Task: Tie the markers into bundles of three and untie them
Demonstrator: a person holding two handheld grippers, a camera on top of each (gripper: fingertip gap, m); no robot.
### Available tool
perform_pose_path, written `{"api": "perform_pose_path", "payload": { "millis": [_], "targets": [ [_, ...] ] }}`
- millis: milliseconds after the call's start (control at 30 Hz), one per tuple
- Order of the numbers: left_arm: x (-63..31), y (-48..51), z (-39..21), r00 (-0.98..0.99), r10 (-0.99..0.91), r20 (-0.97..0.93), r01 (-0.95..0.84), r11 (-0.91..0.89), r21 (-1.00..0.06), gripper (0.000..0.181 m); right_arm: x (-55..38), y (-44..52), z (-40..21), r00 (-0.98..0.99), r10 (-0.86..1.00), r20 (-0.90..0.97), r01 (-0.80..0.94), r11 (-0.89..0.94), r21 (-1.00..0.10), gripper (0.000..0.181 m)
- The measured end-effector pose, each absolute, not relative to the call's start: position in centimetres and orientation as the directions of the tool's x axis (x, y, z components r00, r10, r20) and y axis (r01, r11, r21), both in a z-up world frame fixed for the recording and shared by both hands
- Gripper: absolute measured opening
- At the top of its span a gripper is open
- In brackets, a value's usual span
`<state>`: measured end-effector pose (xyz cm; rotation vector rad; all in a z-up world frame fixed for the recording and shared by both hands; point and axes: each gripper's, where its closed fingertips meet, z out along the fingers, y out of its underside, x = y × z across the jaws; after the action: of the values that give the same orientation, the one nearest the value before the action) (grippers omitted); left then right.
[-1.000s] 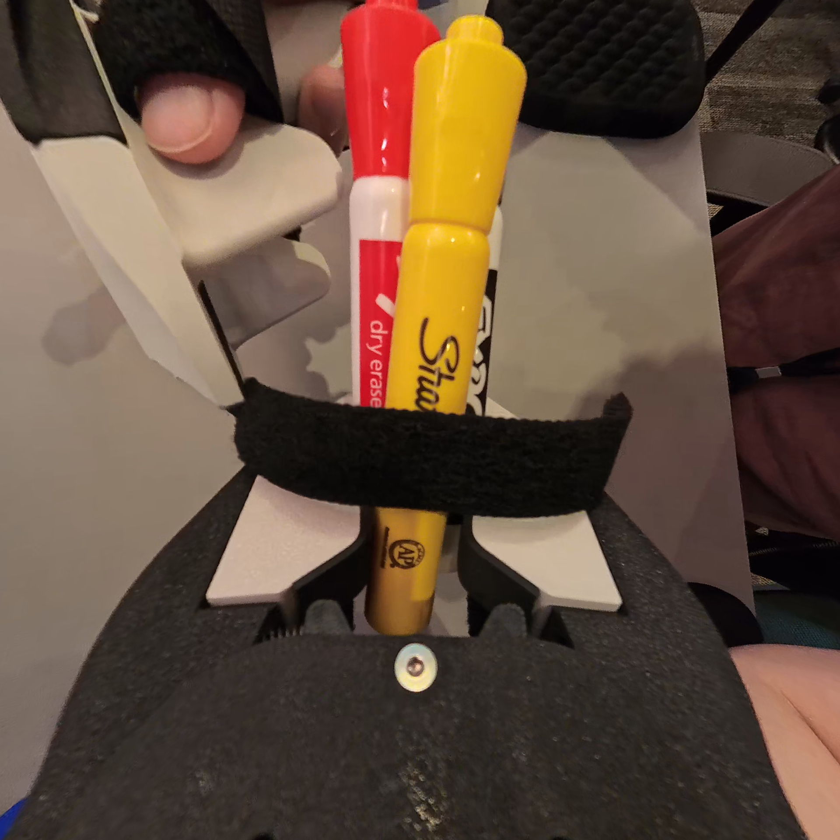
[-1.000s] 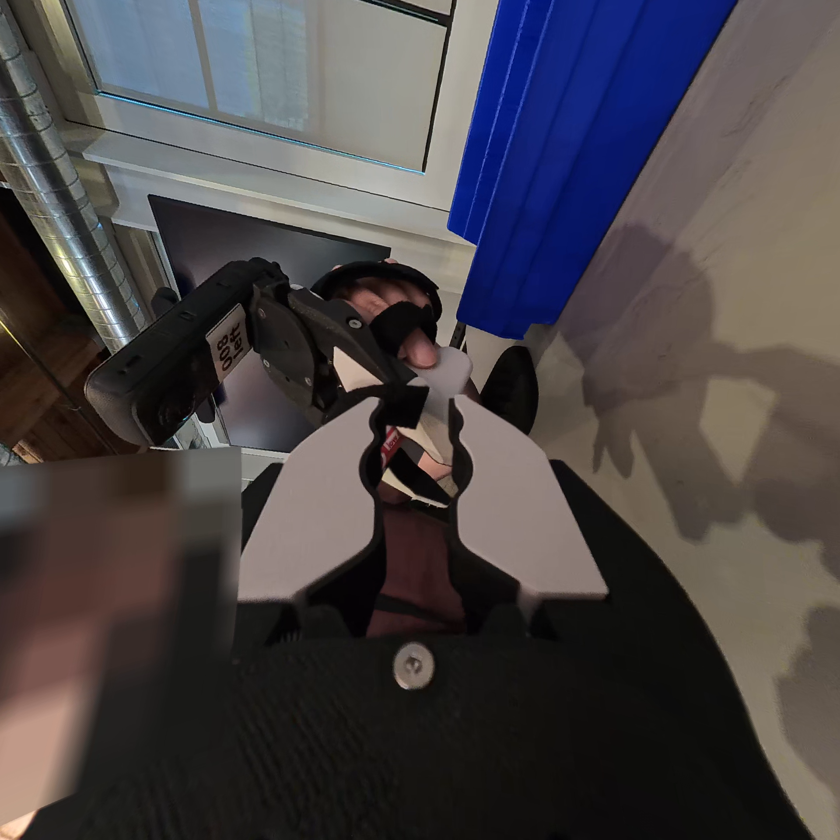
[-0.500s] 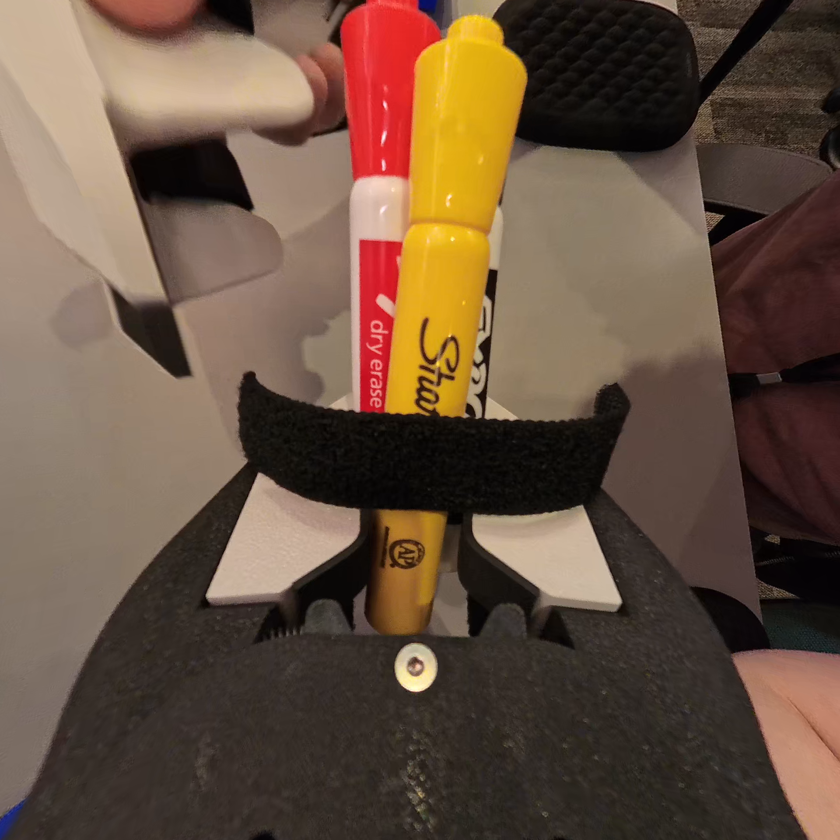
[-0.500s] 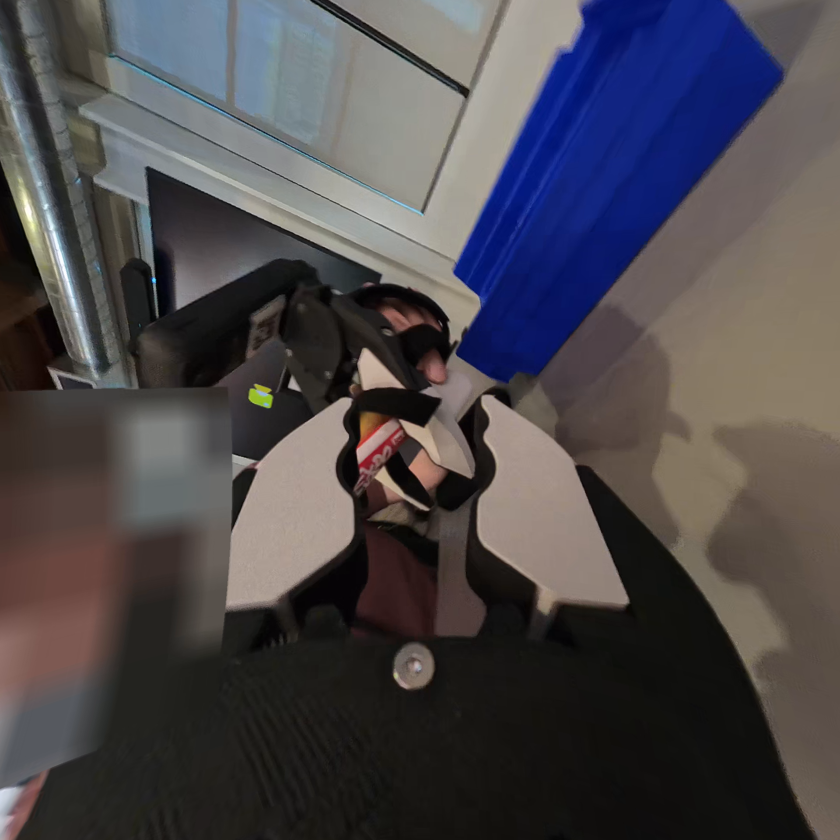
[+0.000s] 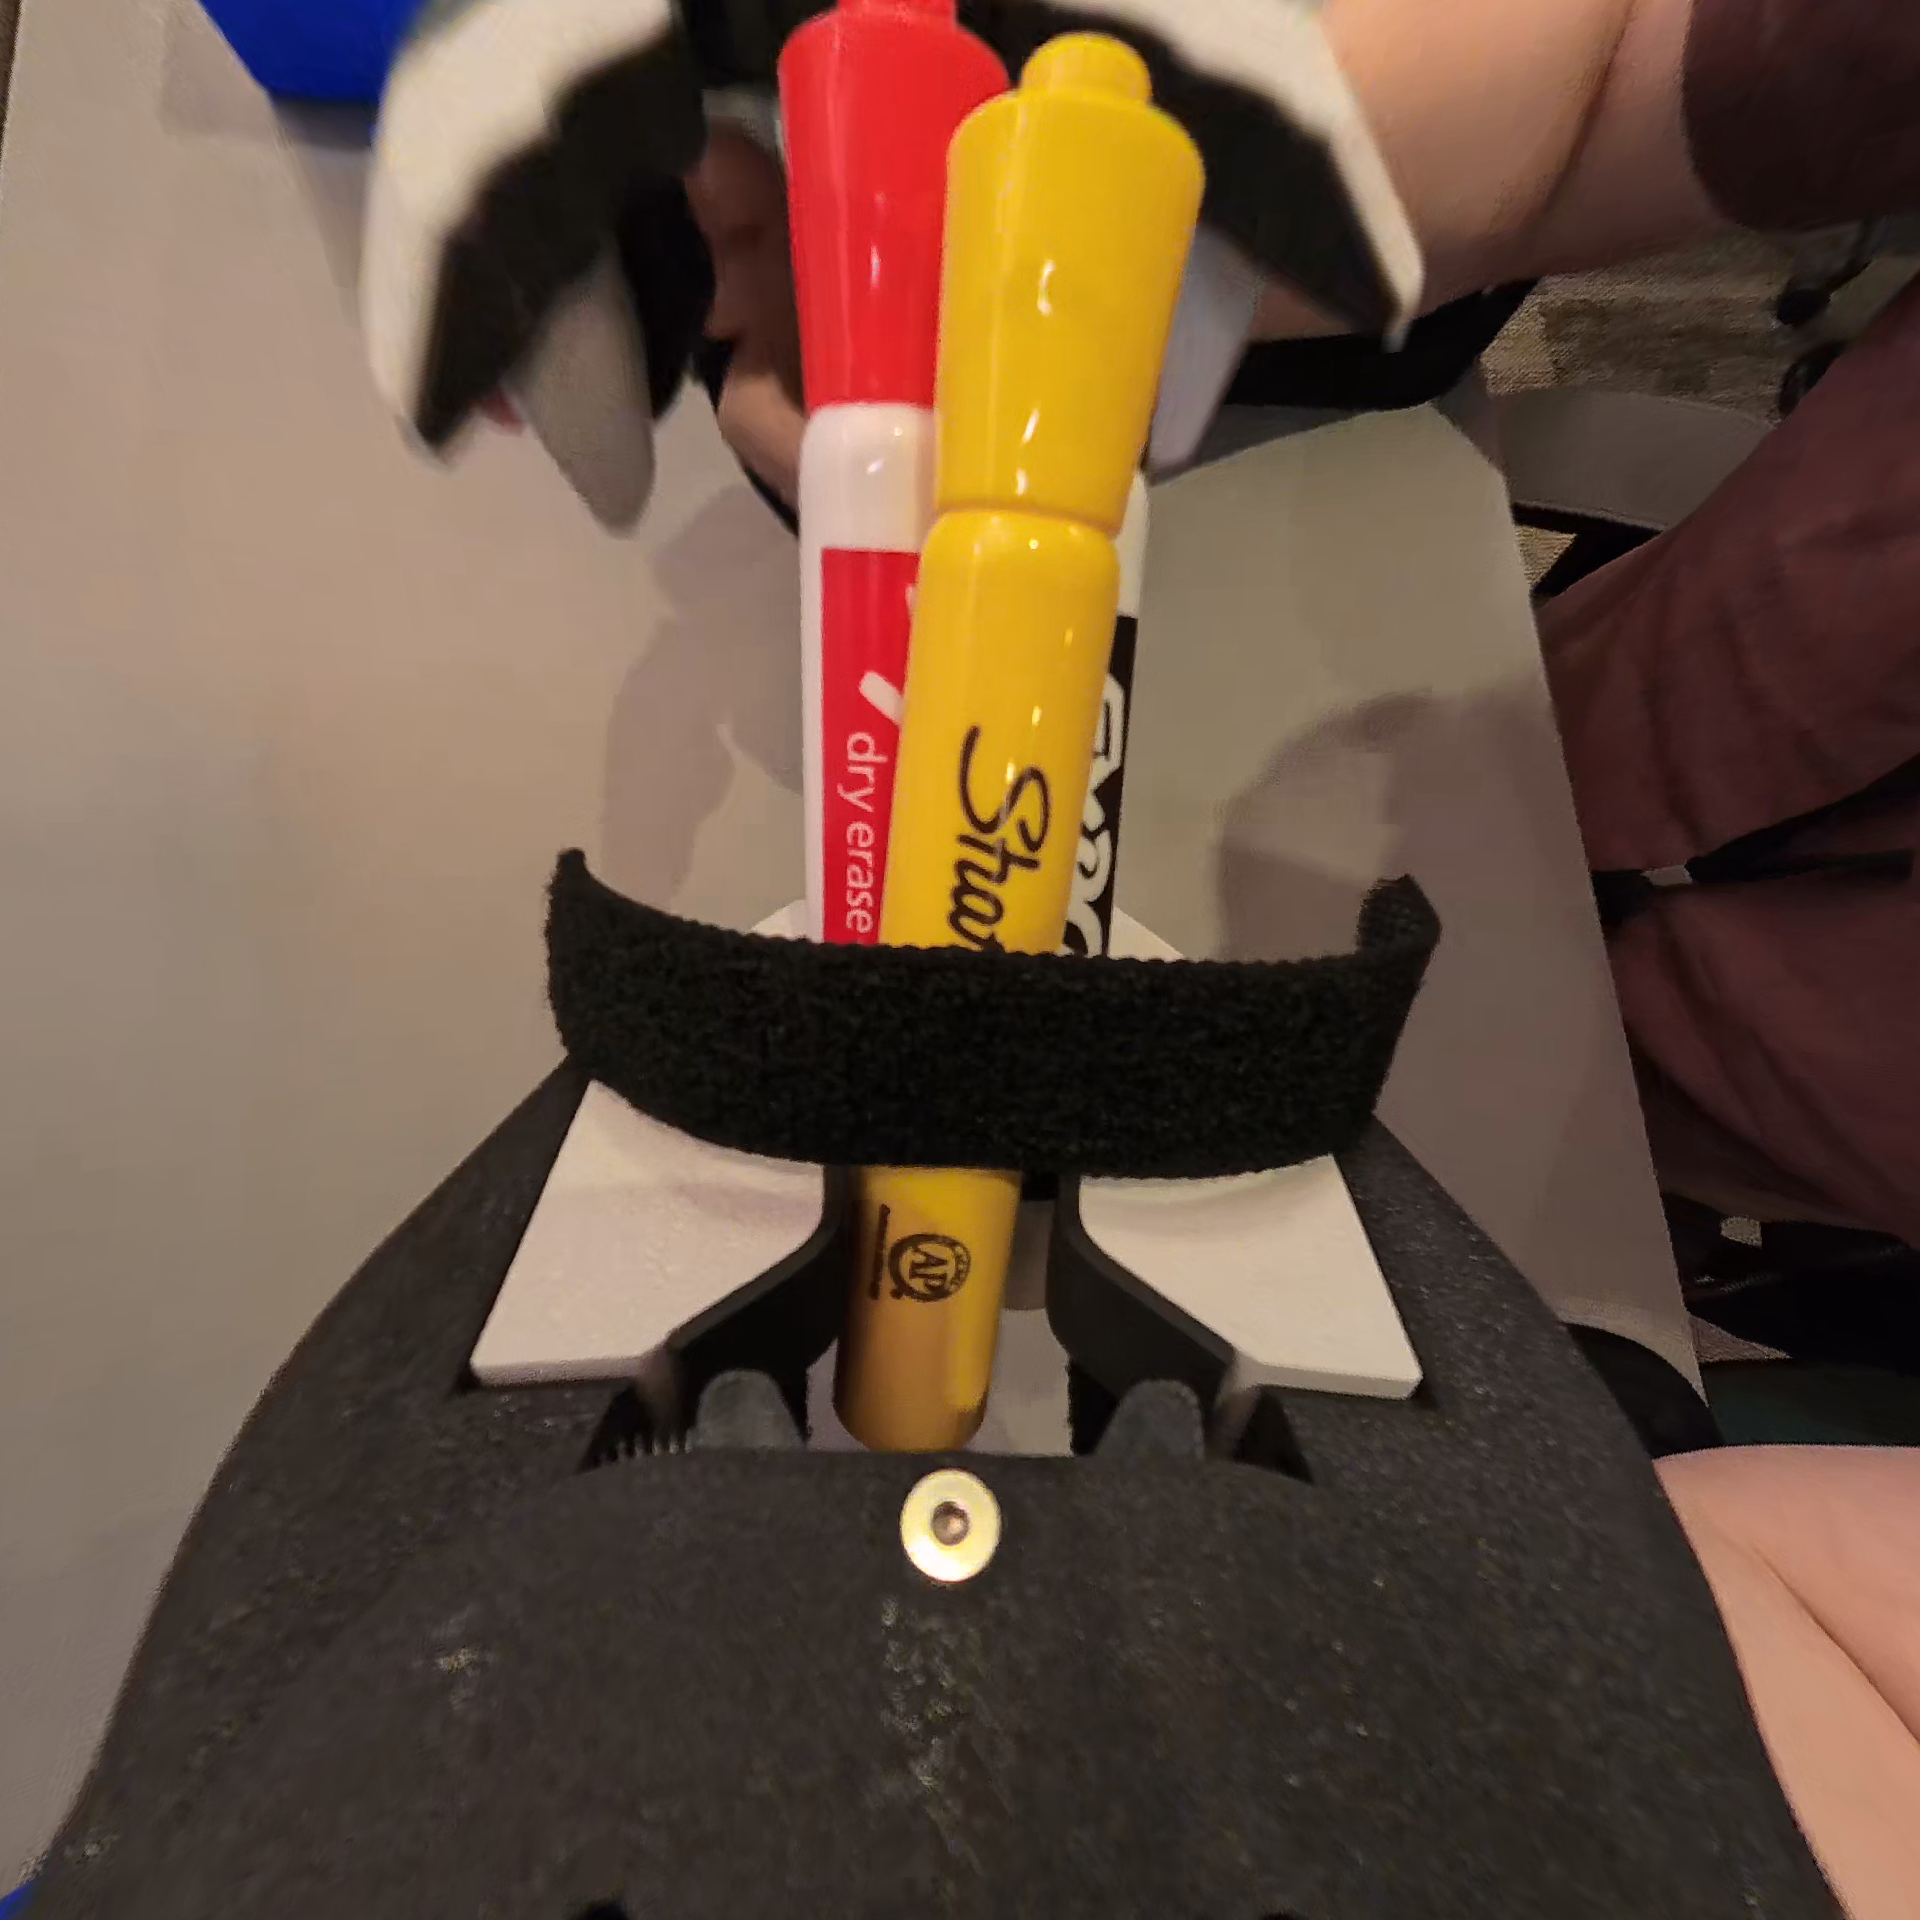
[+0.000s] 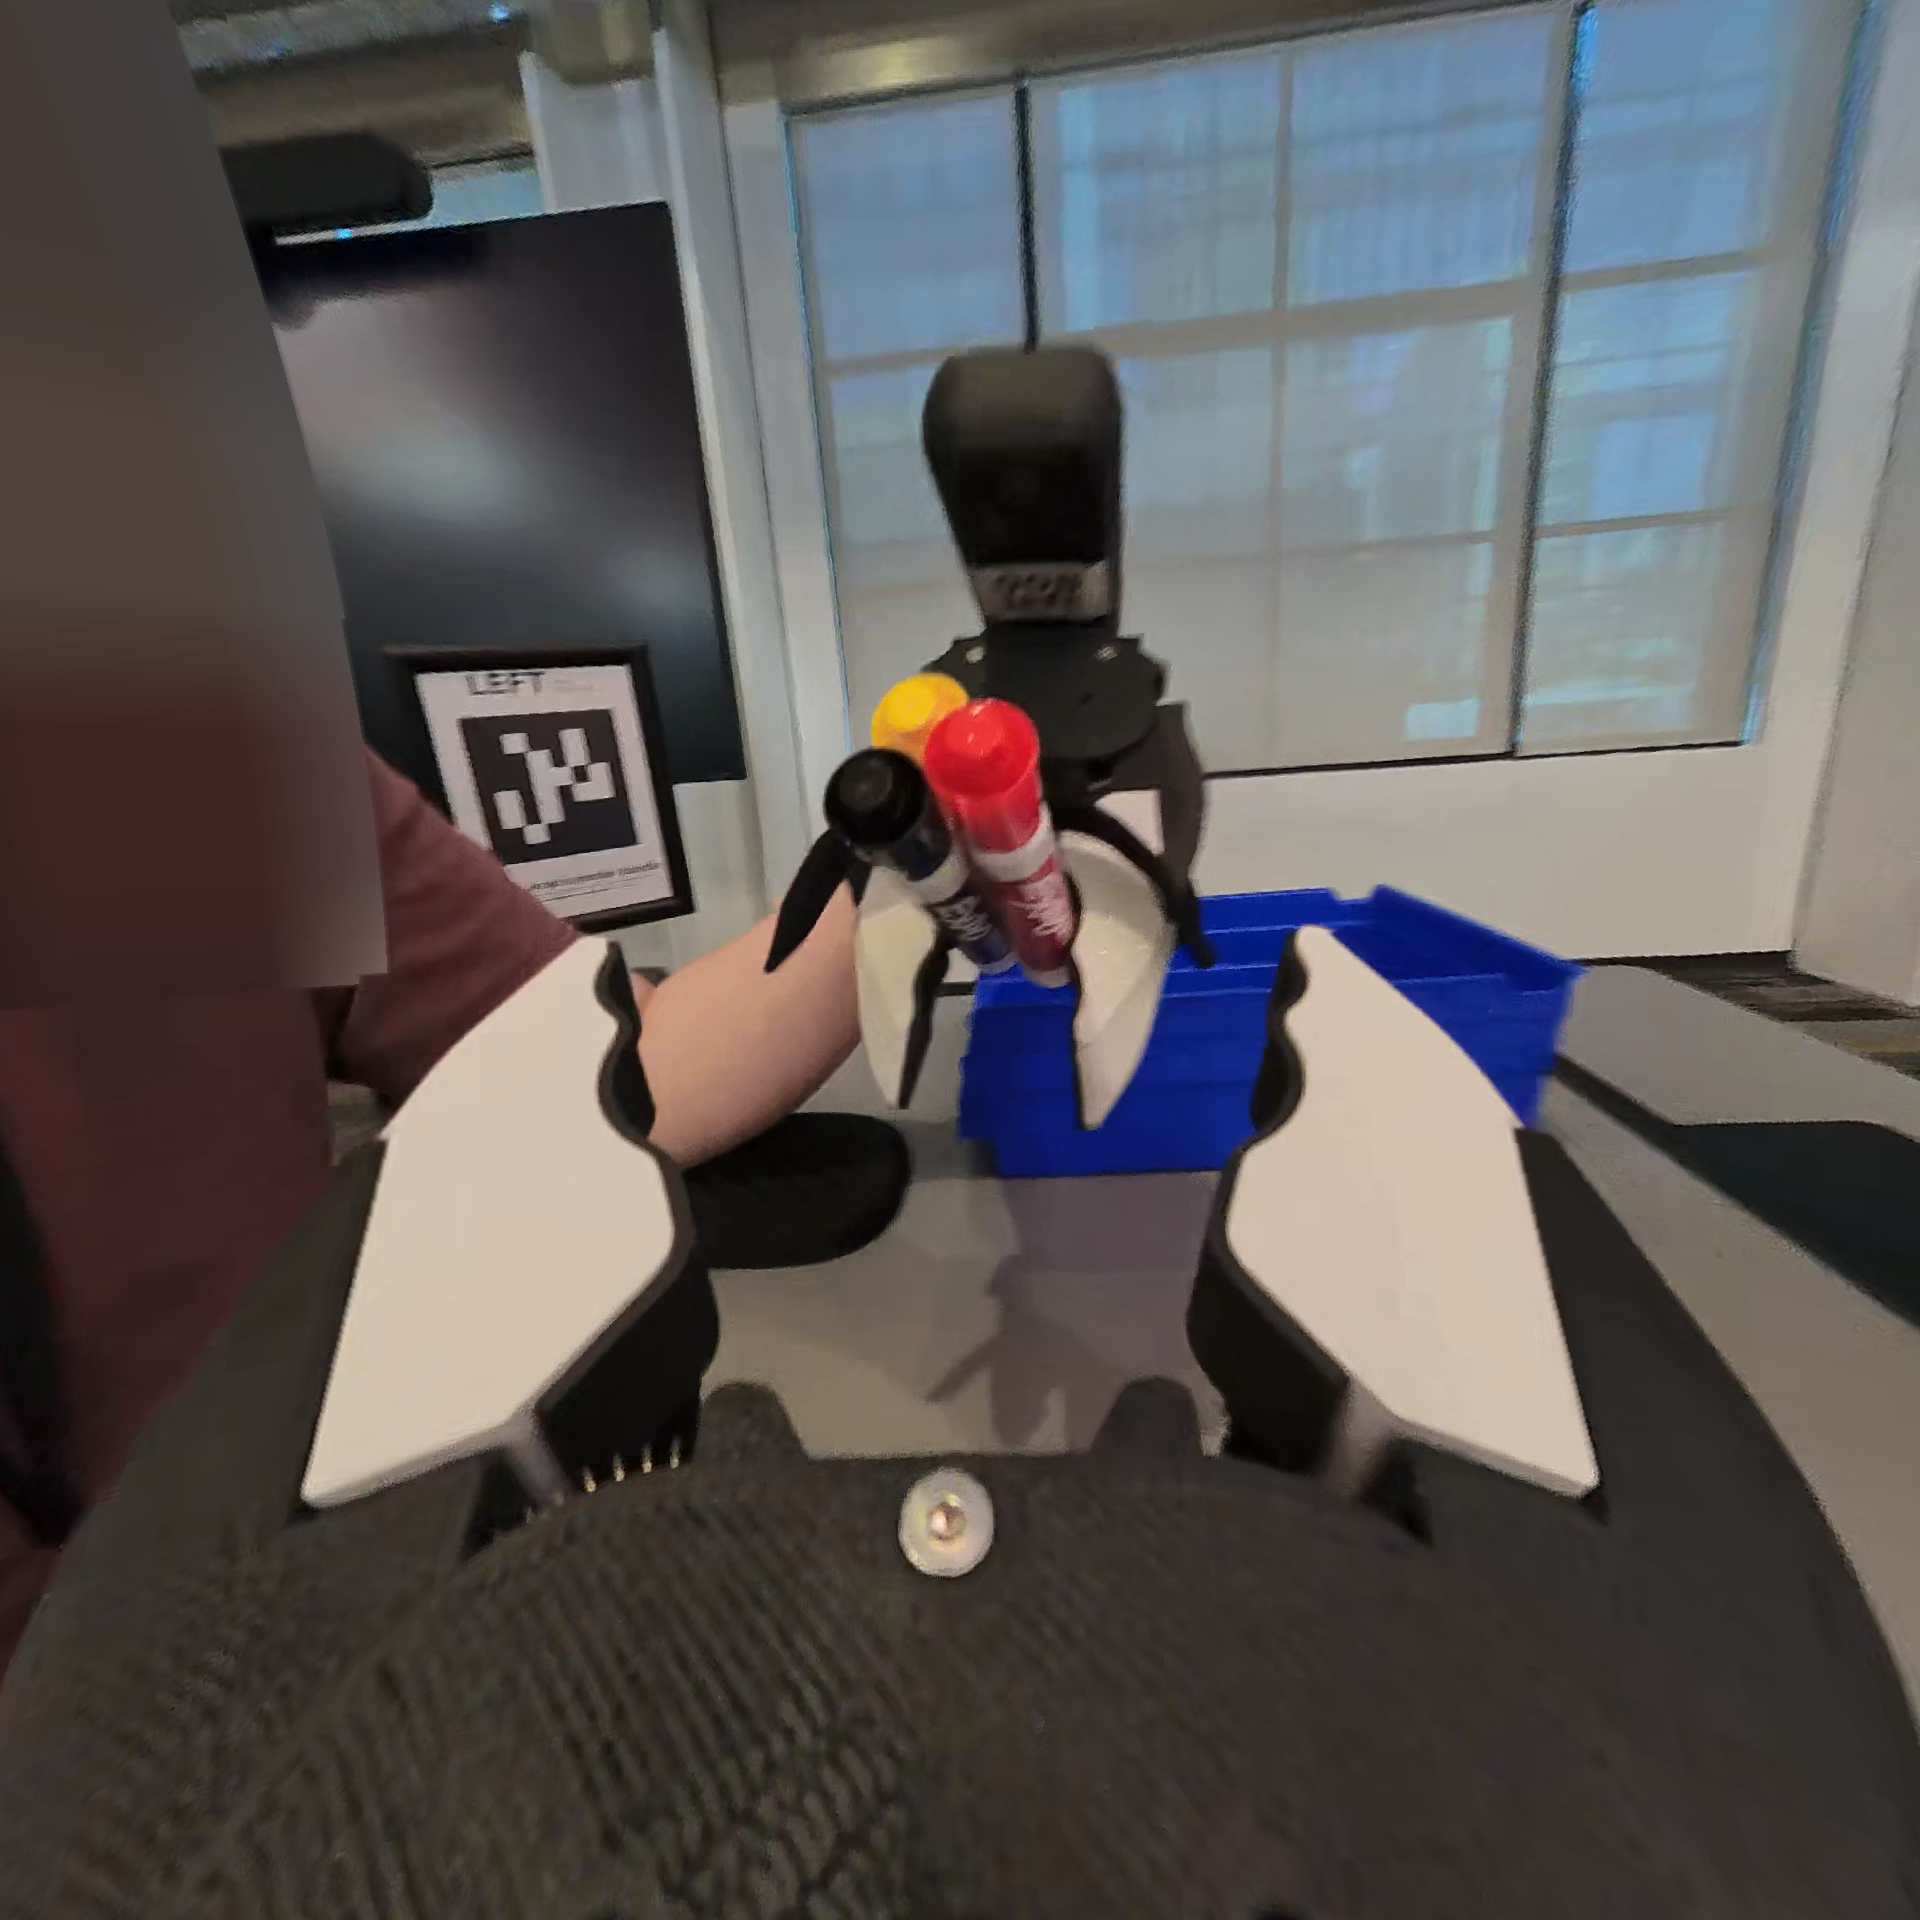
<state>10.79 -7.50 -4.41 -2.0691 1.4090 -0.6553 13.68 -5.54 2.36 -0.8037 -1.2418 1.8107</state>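
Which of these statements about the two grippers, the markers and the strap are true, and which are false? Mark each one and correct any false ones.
1. The left gripper holds three markers. True.
2. The yellow marker lies nearest the left wrist camera. True.
3. The right gripper is shut on the red marker. False: its fingers stand wide apart and hold nothing.
4. The black strap lies flat on the table. False: it crosses the markers at the left gripper's fingers.
5. A blue bin stands behind the markers in the right wrist view. True.
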Motion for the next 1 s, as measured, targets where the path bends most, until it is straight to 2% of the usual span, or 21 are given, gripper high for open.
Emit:
{"api": "perform_pose_path", "payload": {
  "millis": [167, 333, 700, 1000],
  "targets": [
    [11.8, -8.0, -3.5, 0.291, -0.954, 0.073, -0.656, -0.255, -0.71, 0.042, 11.7, -8.5, 2.4, -0.514, 0.856, -0.055, -0.27, -0.223, -0.937, 0.127],
    [13.1, -8.8, -2.6, 0.218, -0.972, 0.083, -0.627, -0.205, -0.752, 0.042, 10.7, -9.1, 3.1, -0.479, 0.878, -0.026, -0.308, -0.195, -0.931, 0.13],
    [13.8, -8.9, -2.6, 0.204, -0.976, 0.08, -0.628, -0.193, -0.754, 0.042, 11.4, -10.5, 3.7, -0.483, 0.875, 0.006, -0.334, -0.179, -0.925, 0.114],
    [13.4, -8.1, -3.2, 0.252, -0.966, 0.055, -0.652, -0.212, -0.728, 0.042, 10.9, -10.0, 3.5, -0.445, 0.894, -0.041, -0.271, -0.179, -0.946, 0.111]
  ]
}}
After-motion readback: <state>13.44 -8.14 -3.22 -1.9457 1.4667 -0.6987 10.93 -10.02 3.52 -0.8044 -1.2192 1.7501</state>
